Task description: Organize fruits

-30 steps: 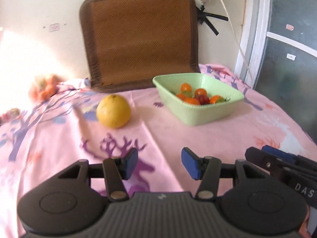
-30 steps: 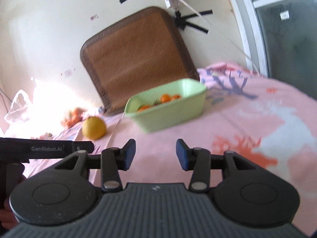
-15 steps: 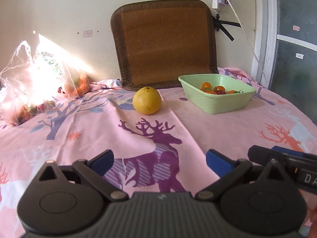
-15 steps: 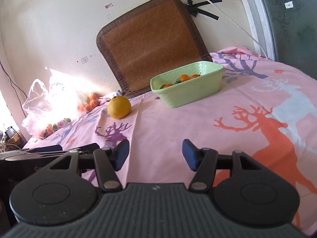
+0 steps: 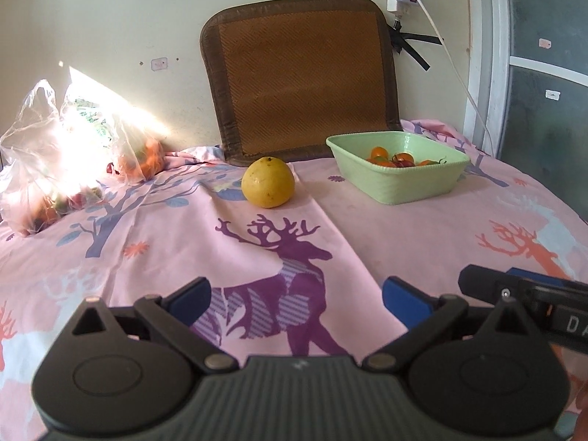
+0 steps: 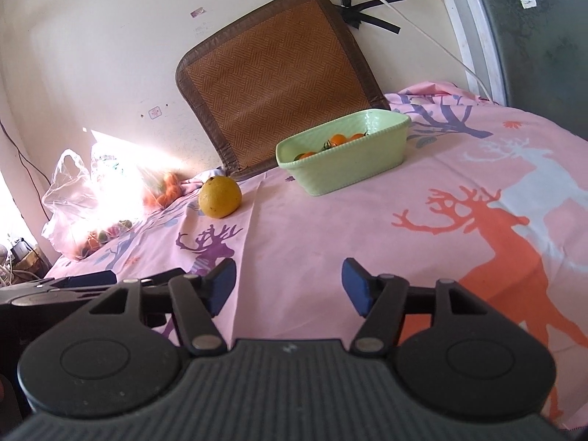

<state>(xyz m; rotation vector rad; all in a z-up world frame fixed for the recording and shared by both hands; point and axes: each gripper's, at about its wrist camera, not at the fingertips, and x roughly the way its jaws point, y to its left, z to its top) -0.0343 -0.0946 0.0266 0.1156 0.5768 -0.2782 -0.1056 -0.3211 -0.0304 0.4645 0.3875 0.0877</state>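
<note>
A large yellow citrus fruit [image 5: 268, 182] [image 6: 219, 197] sits on the pink deer-print cloth [image 5: 404, 228], well ahead of both grippers. To its right stands a pale green basket [image 5: 400, 180] [image 6: 345, 169] with several small orange and red fruits [image 5: 393, 158] inside. My left gripper [image 5: 296, 299] is wide open over the purple deer print, nothing between its blue pads. My right gripper [image 6: 288, 284] has its jaws opening, and they hold nothing. The right gripper's tip [image 5: 522, 286] shows at the right edge of the left wrist view.
A clear plastic bag [image 5: 55, 161] [image 6: 92, 198] holding oranges and small fruits lies at the far left in strong sunlight. A brown woven mat [image 5: 301, 77] leans on the wall behind the fruit. A white cable [image 5: 452, 58] hangs near the glass door [image 5: 547, 84] on the right.
Both views have pulled back from the basket and the fruit. The left gripper's jaws have spread from narrow to wide. The right gripper's jaws have also widened.
</note>
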